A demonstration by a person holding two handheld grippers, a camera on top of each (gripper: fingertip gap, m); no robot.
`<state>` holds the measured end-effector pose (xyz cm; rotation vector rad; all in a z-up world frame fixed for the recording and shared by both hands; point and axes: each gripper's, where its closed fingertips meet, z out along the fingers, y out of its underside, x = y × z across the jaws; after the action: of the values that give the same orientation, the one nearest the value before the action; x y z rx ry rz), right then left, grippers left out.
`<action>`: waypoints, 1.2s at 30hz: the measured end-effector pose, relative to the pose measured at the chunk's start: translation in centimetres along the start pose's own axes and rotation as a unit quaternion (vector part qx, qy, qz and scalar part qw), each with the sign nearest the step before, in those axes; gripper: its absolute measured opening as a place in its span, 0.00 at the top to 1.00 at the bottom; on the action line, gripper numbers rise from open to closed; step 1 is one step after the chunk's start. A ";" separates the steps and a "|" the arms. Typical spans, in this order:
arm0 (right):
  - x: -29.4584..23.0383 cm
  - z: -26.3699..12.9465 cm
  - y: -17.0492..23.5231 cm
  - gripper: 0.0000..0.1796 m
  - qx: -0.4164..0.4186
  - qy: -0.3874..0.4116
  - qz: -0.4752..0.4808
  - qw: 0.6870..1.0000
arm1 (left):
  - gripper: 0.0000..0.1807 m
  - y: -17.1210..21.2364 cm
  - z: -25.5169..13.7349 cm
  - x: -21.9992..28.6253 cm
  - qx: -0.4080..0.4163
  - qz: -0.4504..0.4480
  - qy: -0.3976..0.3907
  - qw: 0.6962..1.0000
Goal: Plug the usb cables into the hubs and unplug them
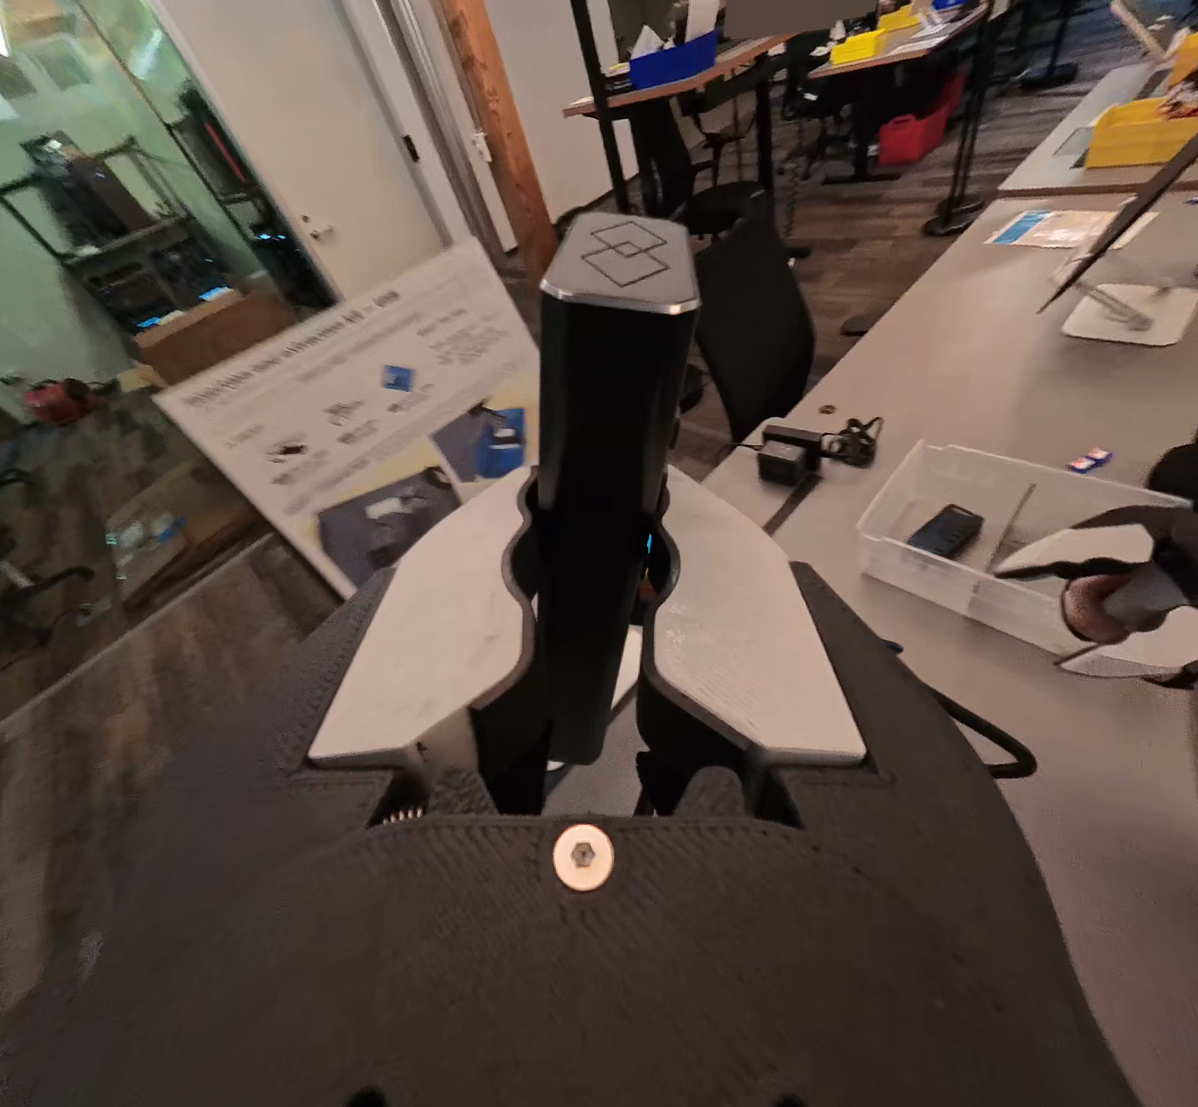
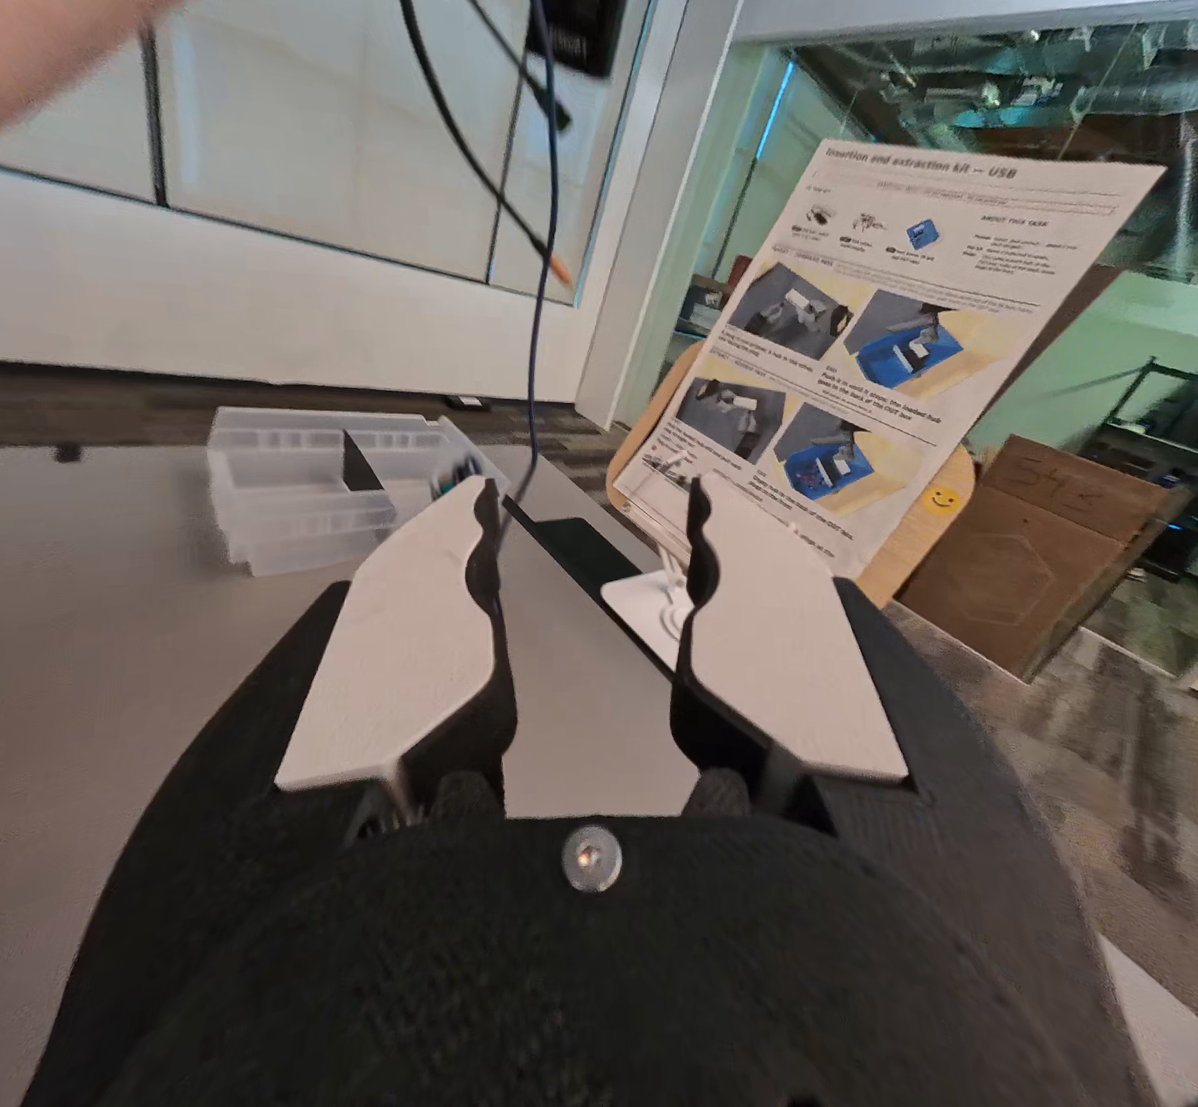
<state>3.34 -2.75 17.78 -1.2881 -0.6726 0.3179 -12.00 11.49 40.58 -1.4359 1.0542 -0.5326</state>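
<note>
Left wrist view: left claw (image 1: 593,531) clamps black hub (image 1: 612,460); right claw (image 2: 593,525) gapes, empty.

Black printed gripper bodies (image 1: 583,946), white finger plates (image 2: 402,654), silver screw (image 2: 591,860).

Left claw (image 1: 593,531) clamped, right claw (image 2: 593,502) agape.

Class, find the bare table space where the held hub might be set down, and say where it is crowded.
Bare grey table lies left of the right gripper, in front of the clear tray. A second free strip sits between the charger and the white stand base. It is crowded around the tray and under the hanging cables.
</note>
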 end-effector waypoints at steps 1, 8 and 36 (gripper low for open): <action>0.0 -0.4 -0.4 0.69 0.010 -0.001 0.012 1.000 | 0.84 1.4 1.1 1.1 0.000 -0.014 0.008 1.000; 0.4 0.9 -1.3 0.74 0.084 0.031 0.136 0.987 | 0.85 16.3 8.7 8.7 0.058 -0.149 0.042 0.986; -3.1 7.4 21.8 0.80 -0.133 0.082 0.106 0.982 | 0.84 41.0 14.5 16.5 0.009 -0.184 0.021 0.983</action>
<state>-0.50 7.11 -2.95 -1.6280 -0.4484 0.2984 -3.87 10.65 -5.23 -1.6197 0.8141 -0.8373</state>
